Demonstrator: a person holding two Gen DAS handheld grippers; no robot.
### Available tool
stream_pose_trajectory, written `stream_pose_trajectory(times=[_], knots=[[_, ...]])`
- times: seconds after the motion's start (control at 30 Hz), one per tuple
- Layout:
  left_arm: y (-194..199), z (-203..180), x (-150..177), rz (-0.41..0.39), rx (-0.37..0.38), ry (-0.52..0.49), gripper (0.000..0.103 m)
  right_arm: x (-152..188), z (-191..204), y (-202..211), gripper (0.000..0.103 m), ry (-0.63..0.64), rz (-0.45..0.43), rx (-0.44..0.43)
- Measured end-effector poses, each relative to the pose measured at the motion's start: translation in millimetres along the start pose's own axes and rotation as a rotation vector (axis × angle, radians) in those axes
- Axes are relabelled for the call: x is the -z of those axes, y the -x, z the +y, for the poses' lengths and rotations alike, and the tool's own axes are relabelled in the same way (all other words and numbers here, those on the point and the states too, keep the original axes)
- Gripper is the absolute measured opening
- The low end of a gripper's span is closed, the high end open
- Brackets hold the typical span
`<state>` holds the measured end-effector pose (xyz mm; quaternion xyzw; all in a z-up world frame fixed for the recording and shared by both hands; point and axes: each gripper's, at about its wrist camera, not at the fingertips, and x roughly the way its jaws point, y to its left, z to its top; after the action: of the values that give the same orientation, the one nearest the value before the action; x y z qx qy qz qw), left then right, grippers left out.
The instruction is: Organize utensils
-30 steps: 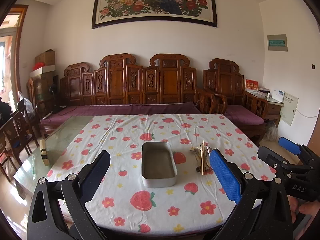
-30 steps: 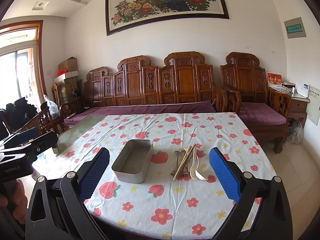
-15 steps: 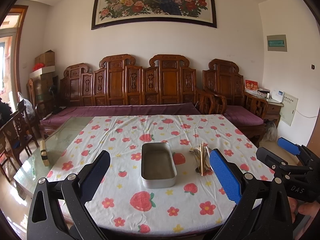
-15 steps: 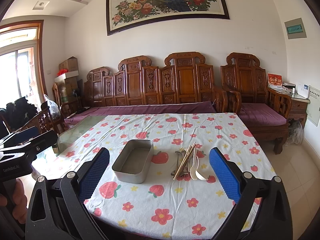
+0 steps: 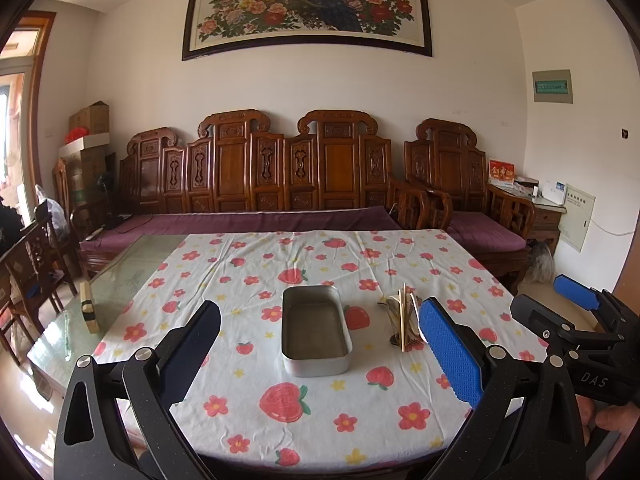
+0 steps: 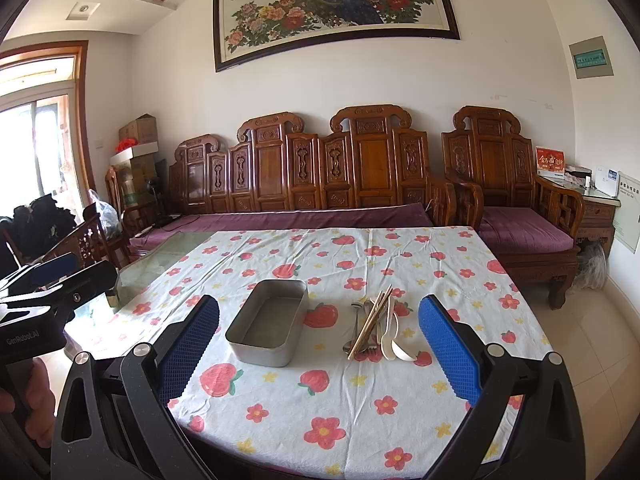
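Note:
An empty metal tin (image 5: 315, 330) (image 6: 269, 327) sits on the flowered tablecloth (image 5: 320, 408) (image 6: 332, 400). To its right lies a pile of utensils (image 5: 404, 322) (image 6: 374, 330): wooden chopsticks (image 6: 370, 326), a white spoon (image 6: 394, 340), and metal spoons and a fork. My left gripper (image 5: 320, 352) is open and empty, above the near table edge in front of the tin. My right gripper (image 6: 320, 348) is open and empty, also short of the table, facing the gap between tin and pile. It also shows in the left wrist view (image 5: 576, 320).
A small wooden block (image 5: 89, 312) lies on the bare glass at the table's left. A carved wooden sofa (image 5: 280, 200) stands behind the table, an armchair (image 6: 516, 216) at the back right, and wooden chairs (image 5: 32, 272) at the left.
Both grippers have held nearly still; the views shifted very slightly. Nothing on the table has moved.

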<state>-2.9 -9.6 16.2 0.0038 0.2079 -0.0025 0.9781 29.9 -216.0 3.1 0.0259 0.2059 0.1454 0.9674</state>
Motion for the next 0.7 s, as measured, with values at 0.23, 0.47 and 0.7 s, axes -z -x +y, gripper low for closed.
stream_pose_trajectory(times=[0.23,0.47,0.7], knots=[[-0.2,1.0,1.7,-0.001,0.001,0.001,0.097,0.2,0.0,0.1,0.1,0.001,-0.001,0.0],[1.8,-2.8,-3.0,-0.004,0.003,0.0,0.097,0.7,0.0,-0.2,0.1,0.001,-0.001,0.001],[2.2,-3.0,-3.5,-0.005,0.004,0.001,0.097,0.8,-0.1,-0.6,0.1,0.001,-0.002,0.0]])
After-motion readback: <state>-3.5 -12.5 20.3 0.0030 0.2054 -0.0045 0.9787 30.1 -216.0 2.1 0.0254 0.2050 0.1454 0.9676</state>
